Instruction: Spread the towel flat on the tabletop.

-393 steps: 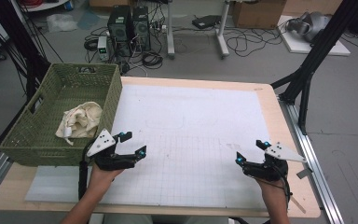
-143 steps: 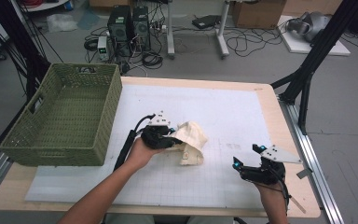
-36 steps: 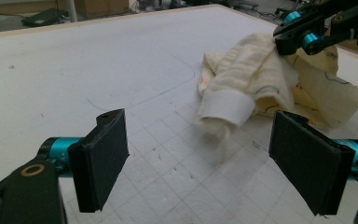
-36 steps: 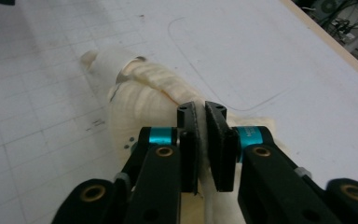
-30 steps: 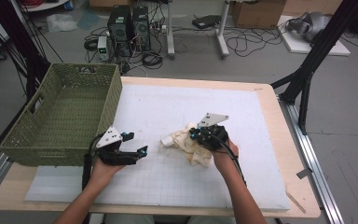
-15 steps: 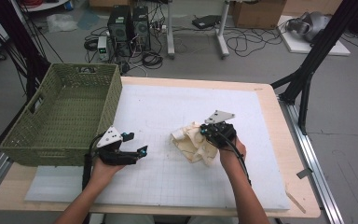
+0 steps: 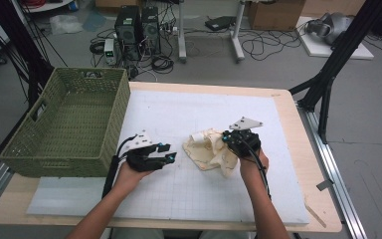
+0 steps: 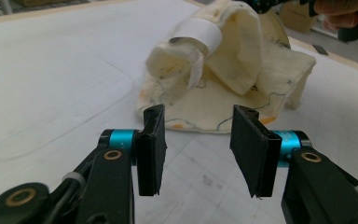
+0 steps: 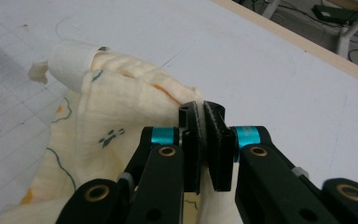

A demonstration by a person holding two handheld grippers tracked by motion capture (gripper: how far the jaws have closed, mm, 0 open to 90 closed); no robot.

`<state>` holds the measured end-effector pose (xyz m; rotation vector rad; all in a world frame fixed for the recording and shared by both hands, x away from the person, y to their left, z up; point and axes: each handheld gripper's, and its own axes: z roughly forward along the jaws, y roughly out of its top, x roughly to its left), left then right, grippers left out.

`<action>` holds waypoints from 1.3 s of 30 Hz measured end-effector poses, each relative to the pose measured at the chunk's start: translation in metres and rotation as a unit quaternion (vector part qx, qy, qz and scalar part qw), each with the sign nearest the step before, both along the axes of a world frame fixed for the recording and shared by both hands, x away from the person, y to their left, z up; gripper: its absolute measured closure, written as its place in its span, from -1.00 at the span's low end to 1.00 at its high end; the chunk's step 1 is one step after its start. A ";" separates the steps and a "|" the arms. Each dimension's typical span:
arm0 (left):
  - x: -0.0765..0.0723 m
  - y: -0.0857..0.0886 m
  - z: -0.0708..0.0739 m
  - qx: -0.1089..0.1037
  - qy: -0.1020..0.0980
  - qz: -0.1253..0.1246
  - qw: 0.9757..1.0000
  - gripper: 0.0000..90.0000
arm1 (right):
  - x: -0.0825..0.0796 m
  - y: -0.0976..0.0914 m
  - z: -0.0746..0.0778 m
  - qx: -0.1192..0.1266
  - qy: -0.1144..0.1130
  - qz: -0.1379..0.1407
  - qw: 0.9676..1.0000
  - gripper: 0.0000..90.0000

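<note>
A crumpled cream cloth [image 7: 208, 150] with small printed marks lies near the middle of the white mat [image 7: 189, 117]. My right gripper [image 7: 227, 139] is shut on the cloth's right edge; in the right gripper view the fabric [image 9: 121, 140] is pinched between the black jaws of my right gripper [image 9: 201, 122] and lifted a little. My left gripper [image 7: 169, 152] stands open just left of the cloth, nothing between its jaws. In the left gripper view the cloth [image 8: 223, 74] lies ahead of my open left gripper [image 8: 196, 140], with a white tag [image 8: 196, 36] on top.
A green woven basket [image 7: 67, 122] stands at the table's left edge. The wooden table rim [image 7: 298, 144] runs beyond the mat on the right. Computer towers [image 7: 137, 25], cables and black stand legs [image 7: 328, 79] are on the floor behind the table.
My right gripper has dragged the cloth a little to the right and toward the person over the last second. The left gripper has stayed open in place.
</note>
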<state>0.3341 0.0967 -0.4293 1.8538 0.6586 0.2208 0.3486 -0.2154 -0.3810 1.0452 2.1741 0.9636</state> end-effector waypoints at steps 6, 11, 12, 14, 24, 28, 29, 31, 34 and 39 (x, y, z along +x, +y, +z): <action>0.014 -0.039 -0.008 0.059 -0.007 -0.029 0.998 0.19 | -0.003 -0.006 -0.001 0.000 -0.008 -0.016 1.000 0.89; 0.024 -0.045 -0.019 0.090 0.004 0.008 0.996 0.06 | -0.005 -0.015 -0.004 0.010 -0.004 -0.020 1.000 0.89; 0.026 -0.046 -0.019 0.093 0.008 0.016 0.996 0.03 | -0.005 -0.016 -0.004 0.011 -0.004 -0.020 1.000 0.89; 0.027 -0.047 -0.019 0.104 0.005 0.022 0.994 -0.03 | -0.006 -0.016 -0.004 0.012 -0.002 -0.021 1.000 0.89; 0.042 -0.056 -0.021 0.153 0.013 0.050 0.987 0.05 | -0.006 -0.015 -0.005 0.010 0.001 -0.018 1.000 0.88; 0.040 -0.056 -0.021 0.150 0.011 0.024 0.988 0.82 | -0.006 -0.014 -0.005 0.011 0.003 -0.020 1.000 0.88; 0.040 -0.056 -0.021 0.148 0.016 0.025 0.989 0.99 | -0.007 -0.013 -0.005 0.010 0.002 -0.020 1.000 0.88; 0.038 -0.052 -0.019 0.156 0.018 0.024 0.987 1.00 | -0.008 -0.013 -0.004 0.008 0.001 -0.019 1.000 0.87; 0.036 -0.040 -0.017 0.158 0.011 0.042 0.986 1.00 | -0.007 -0.017 -0.004 0.011 0.001 -0.021 1.000 0.87; 0.042 -0.031 -0.014 0.119 0.008 0.081 0.990 0.52 | -0.008 -0.015 -0.004 0.013 0.003 -0.023 1.000 0.87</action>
